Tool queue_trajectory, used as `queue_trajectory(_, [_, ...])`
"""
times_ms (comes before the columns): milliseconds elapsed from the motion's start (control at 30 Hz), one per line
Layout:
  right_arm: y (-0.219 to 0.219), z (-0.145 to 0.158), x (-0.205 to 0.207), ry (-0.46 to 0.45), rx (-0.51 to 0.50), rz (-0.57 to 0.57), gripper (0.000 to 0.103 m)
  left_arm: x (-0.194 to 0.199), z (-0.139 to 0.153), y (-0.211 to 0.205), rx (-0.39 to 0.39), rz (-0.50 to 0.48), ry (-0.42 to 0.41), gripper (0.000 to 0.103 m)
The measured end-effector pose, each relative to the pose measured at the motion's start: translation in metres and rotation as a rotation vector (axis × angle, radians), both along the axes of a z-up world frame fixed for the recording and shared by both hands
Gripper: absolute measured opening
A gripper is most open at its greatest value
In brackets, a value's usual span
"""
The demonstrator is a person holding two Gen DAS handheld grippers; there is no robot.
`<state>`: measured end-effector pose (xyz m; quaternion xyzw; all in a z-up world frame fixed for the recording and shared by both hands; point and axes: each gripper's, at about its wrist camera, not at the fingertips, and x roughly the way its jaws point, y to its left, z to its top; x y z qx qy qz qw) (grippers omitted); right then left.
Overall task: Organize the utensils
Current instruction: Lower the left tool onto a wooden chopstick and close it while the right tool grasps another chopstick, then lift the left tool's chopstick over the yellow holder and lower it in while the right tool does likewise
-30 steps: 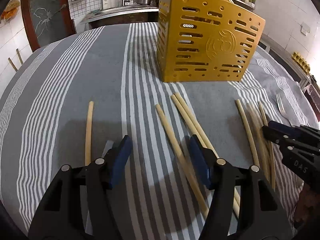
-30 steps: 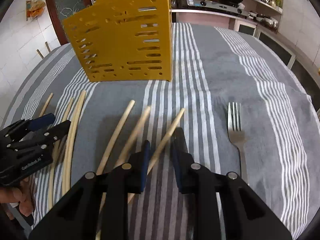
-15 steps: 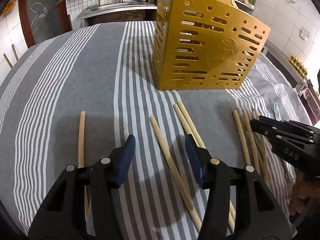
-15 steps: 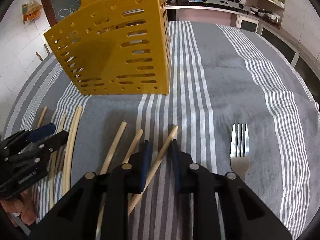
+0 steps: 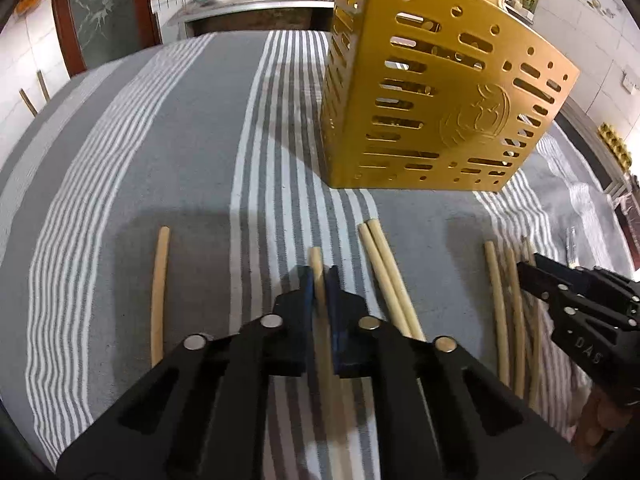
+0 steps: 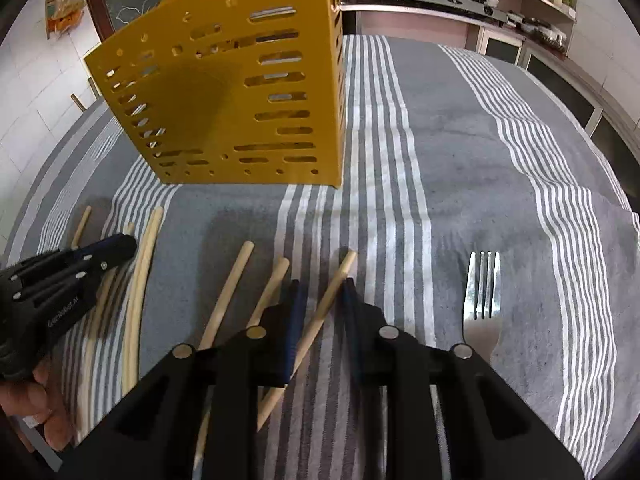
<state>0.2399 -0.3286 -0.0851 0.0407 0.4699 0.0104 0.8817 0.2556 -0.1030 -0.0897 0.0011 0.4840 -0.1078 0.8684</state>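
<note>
Several pale wooden chopsticks lie on the striped grey cloth (image 5: 120,160) in front of a yellow slotted utensil holder (image 5: 432,92), also visible in the right wrist view (image 6: 240,92). My left gripper (image 5: 318,273) is shut on one chopstick (image 5: 316,254), whose tip pokes out past the blue pads. My right gripper (image 6: 322,285) straddles another chopstick (image 6: 340,272) that lies slantwise between the jaws. They are closing, with gaps still showing beside the stick. A steel fork (image 6: 482,304) lies to its right.
A single chopstick (image 5: 158,292) lies at the left, a pair (image 5: 384,272) just right of my left gripper, and a bunch (image 5: 500,312) under the right gripper (image 5: 525,270). A hand (image 6: 36,412) holds the left gripper (image 6: 124,246). Kitchen counters stand beyond the table.
My left jaws have gone from wide open to shut on the chopstick between them. The right jaws have narrowed a little around their chopstick. Both grippers have edged nearer the holder.
</note>
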Motion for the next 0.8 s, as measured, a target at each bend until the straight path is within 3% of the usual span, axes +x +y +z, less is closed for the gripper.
queue_trajectory(167, [-0.003,0.003,0.009,0.019,0.040,-0.012,0.006,0.002,0.002,0.000,0.007,-0.006,0.013,0.004])
queue_trajectory(367, [-0.007,0.011,0.006,0.004,0.080,-0.006,0.006,0.001,0.013,0.003,-0.001,-0.007,0.001,0.004])
queue_trajectory(567, [-0.009,0.041,-0.010,-0.070,0.093,0.010,0.006,-0.009,0.038,0.004,-0.022,-0.026,-0.055,0.004])
queue_trajectory(800, [-0.010,0.081,-0.033,-0.192,0.110,0.041,0.006,-0.024,0.078,0.009,-0.097,-0.046,-0.128,0.004])
